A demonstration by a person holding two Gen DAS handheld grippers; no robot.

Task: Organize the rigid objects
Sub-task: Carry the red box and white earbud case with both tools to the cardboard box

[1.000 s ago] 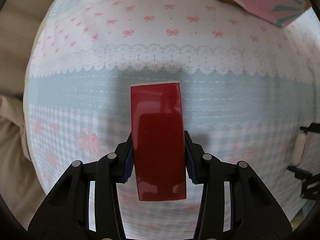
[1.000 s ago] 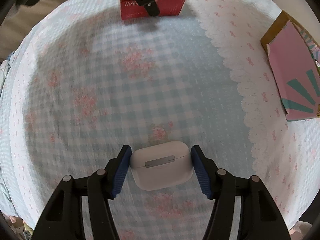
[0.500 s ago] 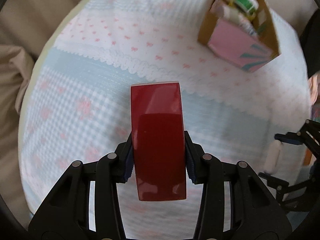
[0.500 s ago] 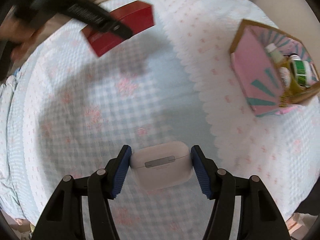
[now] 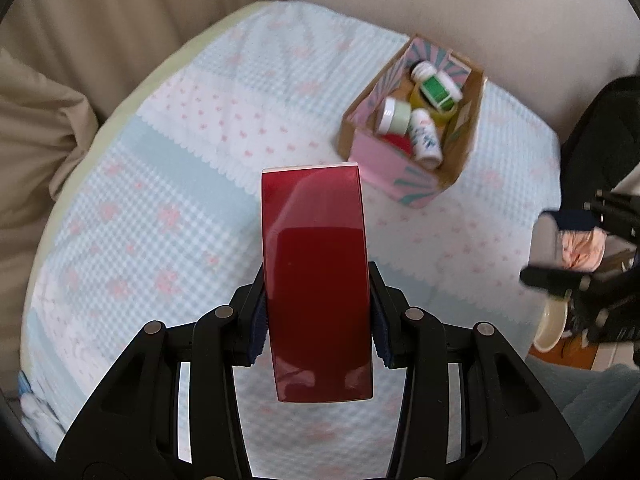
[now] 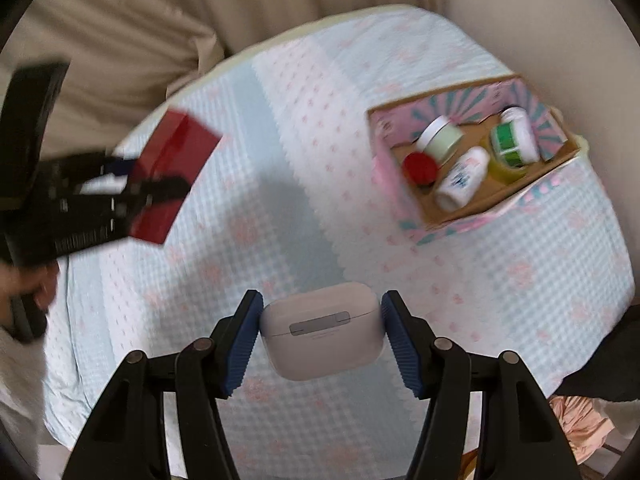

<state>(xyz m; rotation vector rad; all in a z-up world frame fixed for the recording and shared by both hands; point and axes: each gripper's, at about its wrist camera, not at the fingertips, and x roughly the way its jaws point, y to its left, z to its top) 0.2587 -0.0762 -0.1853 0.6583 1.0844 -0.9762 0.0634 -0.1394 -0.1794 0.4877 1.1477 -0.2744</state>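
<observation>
My left gripper [image 5: 316, 322] is shut on a glossy red box [image 5: 316, 264] and holds it high above the bed. My right gripper [image 6: 320, 332] is shut on a white earbud case [image 6: 322, 330], also lifted. A pink cardboard box [image 5: 394, 174] stands on the cloth at the far right and holds several small bottles and jars [image 5: 424, 136]. The same box [image 6: 476, 208] sits at the upper right in the right wrist view. The left gripper with the red box [image 6: 172, 176] shows blurred at the left there.
A light blue and pink patterned cloth [image 5: 168, 200] covers the round surface. Beige cushions [image 6: 120, 32] lie behind it. The right gripper shows blurred at the right edge [image 5: 580, 276] of the left wrist view, over a floor with a cream bowl [image 5: 554, 326].
Both grippers have risen well above the cloth with their objects. The pink box has come fully into both views, its contents now showing.
</observation>
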